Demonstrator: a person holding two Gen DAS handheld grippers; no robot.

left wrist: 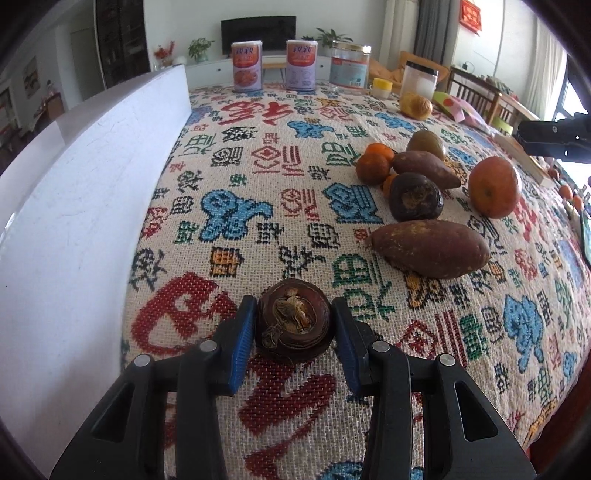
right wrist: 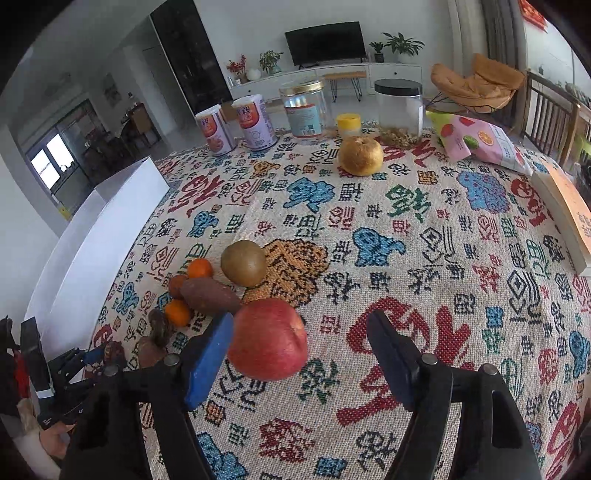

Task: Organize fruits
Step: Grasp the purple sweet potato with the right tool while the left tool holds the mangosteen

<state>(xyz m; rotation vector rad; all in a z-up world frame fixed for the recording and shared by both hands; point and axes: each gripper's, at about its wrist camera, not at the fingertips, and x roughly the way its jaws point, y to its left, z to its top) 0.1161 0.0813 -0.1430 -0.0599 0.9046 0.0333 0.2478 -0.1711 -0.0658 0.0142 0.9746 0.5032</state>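
Gripping one dark water chestnut (left wrist: 293, 321) low over the tablecloth (left wrist: 258, 177), the left gripper (left wrist: 294, 325) pinches it between both pads. Right gripper (right wrist: 301, 354) stands wide, one red apple (right wrist: 267, 339) between its fingers. Beyond: two sweet potatoes (left wrist: 430, 248), three tangerines (right wrist: 199, 268), two cans (left wrist: 246, 66).

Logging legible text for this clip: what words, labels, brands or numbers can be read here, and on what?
Nothing reads cleanly enough to quote.
Two purple cans: red characters, blurred.
Glass jar: label and barcode, too small.
Snack bag: fruit pictures, no legible words.
Book: orange cover characters, cut off and blurred.
Red wall hanging: gold characters, blurred.
Tablecloth: woven stylised characters, decorative, not reliably readable.
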